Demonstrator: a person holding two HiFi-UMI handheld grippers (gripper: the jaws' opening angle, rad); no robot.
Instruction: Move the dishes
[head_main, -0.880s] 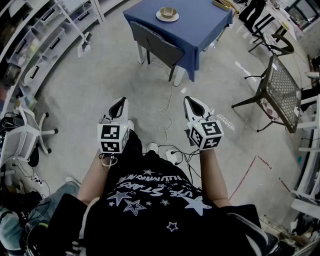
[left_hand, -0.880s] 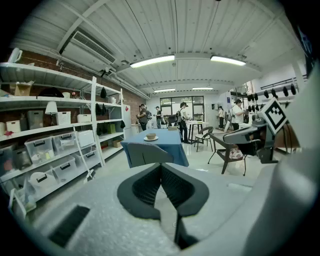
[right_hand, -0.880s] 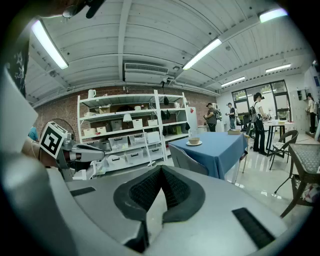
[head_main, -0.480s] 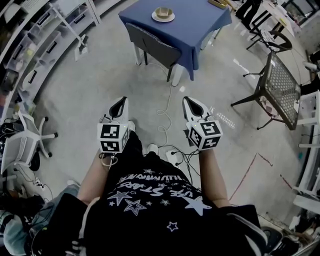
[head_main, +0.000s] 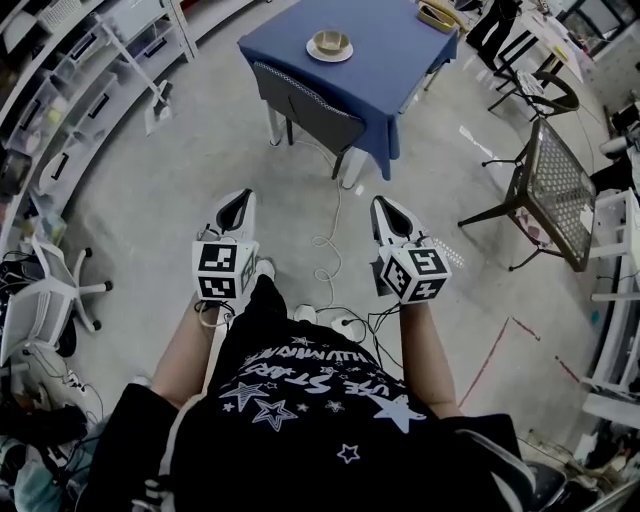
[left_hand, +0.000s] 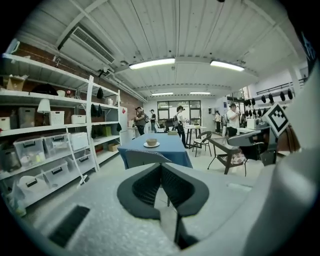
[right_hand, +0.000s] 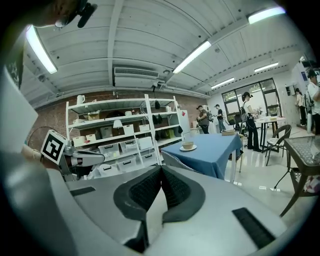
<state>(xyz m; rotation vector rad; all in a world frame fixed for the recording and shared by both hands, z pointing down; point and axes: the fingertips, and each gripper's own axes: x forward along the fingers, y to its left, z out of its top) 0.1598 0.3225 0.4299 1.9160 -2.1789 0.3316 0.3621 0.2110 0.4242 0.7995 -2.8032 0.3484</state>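
pressed together at their tips, the jaws of the left gripper (left_hand: 161, 166) pinch nothing, and the right gripper (right_hand: 161, 168) shows the same: dark ribbed pads meeting in a closed seam with only air ahead. both grippers are held out in front of the person, side by side but apart, pointing toward the blue table (head_main: 400, 45), which stands well away across the floor. the dishes to be moved, a bowl (head_main: 331, 41) sitting on a saucer (head_main: 331, 54), rest on the table's chair side, just behind a grey chair (head_main: 305, 100) pushed up to it. the step in hand looks like the approach, with the pick-up not yet begun. to do it well, i'd step around the loose cable (head_main: 335, 210) trailing on the floor on the way to the table. i'd also come in beside the chair rather than reach over its back, and spread the jaws before arriving so one pad can slip under the saucer's rim. lifting the saucer level would likely carry the bowl along, while taking the bowl alone would leave the saucer behind. only the head view shows the cable, the power strip (head_main: 345, 322) near the person's feet and a mesh chair (head_main: 555, 185) off to the right. only the gripper views show the storage shelves (right_hand: 120, 135) at full height, the ceiling lights (left_hand: 152, 63) and several people (left_hand: 180, 117) standing far behind the table, and each catches the other gripper at its edge.
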